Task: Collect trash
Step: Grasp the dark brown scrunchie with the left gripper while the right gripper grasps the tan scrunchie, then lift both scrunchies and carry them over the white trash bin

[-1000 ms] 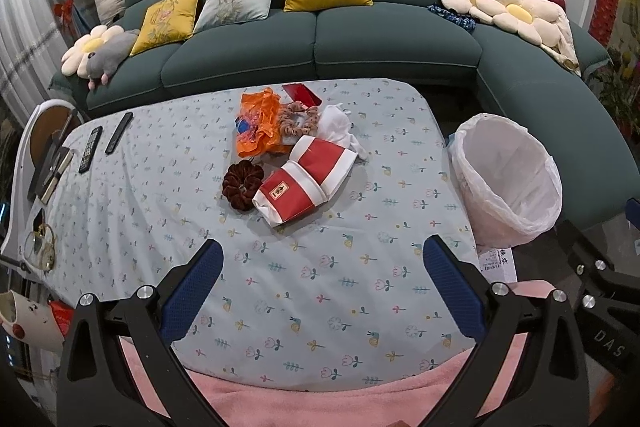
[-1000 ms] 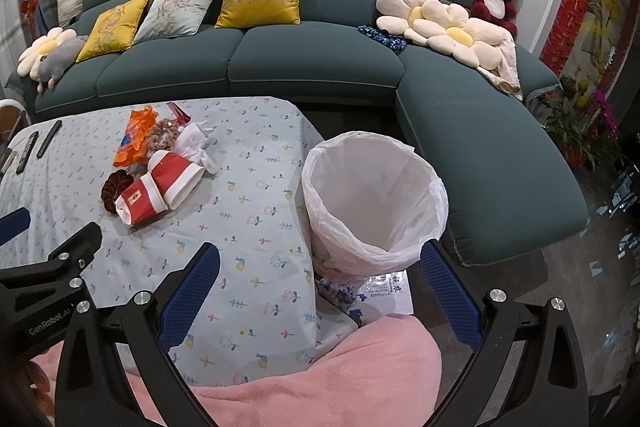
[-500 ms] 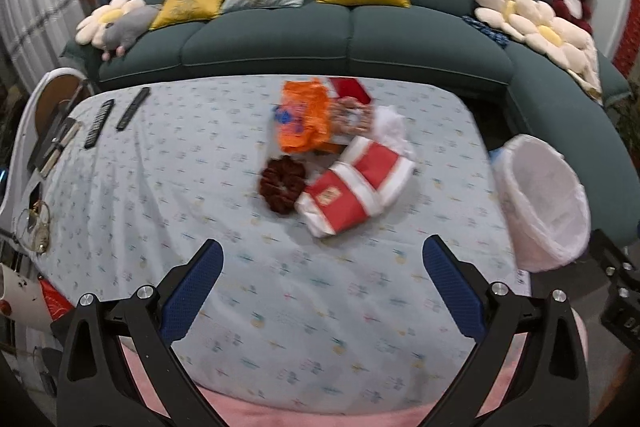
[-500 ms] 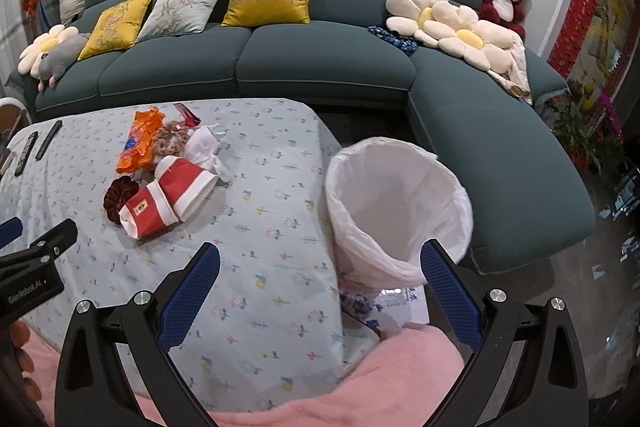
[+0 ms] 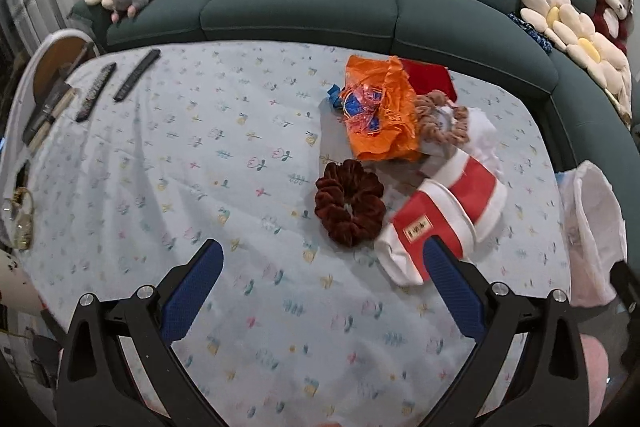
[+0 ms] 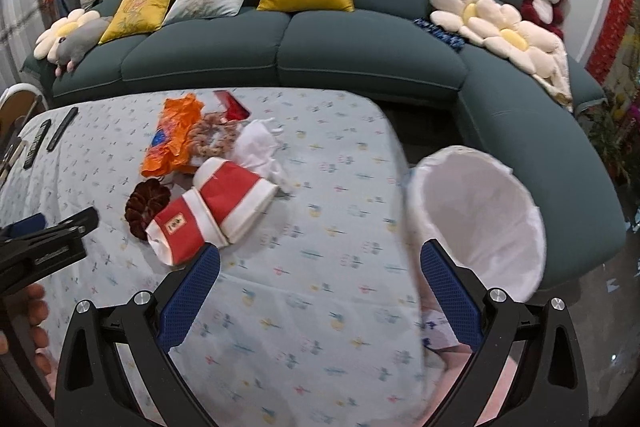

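Observation:
A pile of trash lies on the table's flowered cloth [image 5: 200, 187]: two crushed red-and-white paper cups [image 5: 444, 219], an orange wrapper [image 5: 376, 115], a crumpled white tissue [image 6: 256, 147], a red packet [image 5: 430, 79]. A dark red scrunchie [image 5: 348, 207] and a brown scrunchie [image 5: 444, 119] lie among them. A white-lined trash bin [image 6: 476, 215] stands off the table's right edge. My left gripper [image 5: 324, 291] is open and empty, just short of the cups. My right gripper [image 6: 320, 295] is open and empty above the cloth, between cups [image 6: 216, 207] and bin.
Two black remotes [image 5: 116, 83] lie at the far left of the table, with a fan and glasses beyond. A green corner sofa [image 6: 320, 59] with cushions and plush toys wraps behind and to the right. The left gripper's body shows in the right wrist view [image 6: 44, 247].
Both grippers have moved forward over the table toward the trash pile. The pile now looms larger; the left view has swung left, pushing the bin to its right edge.

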Tool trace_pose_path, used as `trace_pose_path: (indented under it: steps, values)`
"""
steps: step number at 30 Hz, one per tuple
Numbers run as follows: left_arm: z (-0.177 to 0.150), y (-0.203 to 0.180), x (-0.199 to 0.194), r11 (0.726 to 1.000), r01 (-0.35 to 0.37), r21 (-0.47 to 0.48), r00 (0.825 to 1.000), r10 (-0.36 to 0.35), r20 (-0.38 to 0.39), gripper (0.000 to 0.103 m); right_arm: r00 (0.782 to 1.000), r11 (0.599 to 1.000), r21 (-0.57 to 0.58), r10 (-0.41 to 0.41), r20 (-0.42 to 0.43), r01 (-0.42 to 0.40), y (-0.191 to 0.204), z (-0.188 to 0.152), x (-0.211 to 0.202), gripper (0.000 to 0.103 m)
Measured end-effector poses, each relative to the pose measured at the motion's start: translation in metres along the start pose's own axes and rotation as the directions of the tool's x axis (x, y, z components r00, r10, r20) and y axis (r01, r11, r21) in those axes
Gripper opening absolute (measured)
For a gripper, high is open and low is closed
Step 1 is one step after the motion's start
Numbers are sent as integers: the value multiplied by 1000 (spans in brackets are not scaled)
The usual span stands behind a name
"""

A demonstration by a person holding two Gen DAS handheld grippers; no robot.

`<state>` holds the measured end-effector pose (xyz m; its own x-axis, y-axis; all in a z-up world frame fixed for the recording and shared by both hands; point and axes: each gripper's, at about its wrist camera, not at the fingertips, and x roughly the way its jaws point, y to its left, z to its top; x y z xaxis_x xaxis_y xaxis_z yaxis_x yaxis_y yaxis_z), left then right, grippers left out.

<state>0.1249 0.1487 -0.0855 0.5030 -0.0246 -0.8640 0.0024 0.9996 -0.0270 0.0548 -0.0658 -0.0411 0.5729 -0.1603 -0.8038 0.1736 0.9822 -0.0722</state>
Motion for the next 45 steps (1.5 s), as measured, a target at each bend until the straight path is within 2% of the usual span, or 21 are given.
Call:
trace_pose_path:
  steps: [7, 10, 13, 17, 21, 24, 25, 26, 30, 35, 45]
  values:
    - [22, 3, 58, 1000, 24, -19, 997, -25, -74, 95, 999, 999, -7, 31, -8, -31, 33, 29, 40, 96]
    - [26, 9, 81, 996, 51, -74, 991, -60, -121, 88, 999, 999, -5, 35, -7, -35, 45, 45, 58, 96]
    - [28, 10, 93, 994, 63, -86, 987, -75, -140, 78, 999, 999, 3, 45, -20, -45, 58, 64, 80, 91]
    - [27, 11, 107, 990, 95, -107, 977, -113, -178, 61, 997, 998, 18, 59, -49, -58, 71, 83, 108, 77]
    - [24, 14, 114, 981, 127, -144, 968, -154, -200, 51, 993, 996, 20, 84, -85, -83, 87, 96, 136, 62]
    - [23, 17, 116, 974, 153, -169, 961, -187, -204, 35, 986, 994, 38, 108, -128, -104, 94, 98, 155, 51]
    - [22, 17, 116, 972, 157, -175, 960, -192, -205, 26, 983, 993, 42, 112, -145, -107, 96, 98, 163, 48]
    - [21, 18, 115, 971, 161, -177, 959, -196, -204, 20, 981, 993, 43, 115, -156, -110, 97, 97, 168, 41]
    - [18, 21, 115, 972, 149, -183, 961, -186, -206, 17, 969, 989, 62, 147, -200, -137, 97, 91, 184, 15]
    - [16, 30, 101, 971, 148, -187, 965, -183, -186, 15, 968, 983, 86, 173, -179, -160, 88, 91, 173, 10]
    - [31, 20, 28, 968, 192, -159, 977, -203, -58, 14, 978, 975, 90, 207, -22, -205, 65, 123, 97, 10]
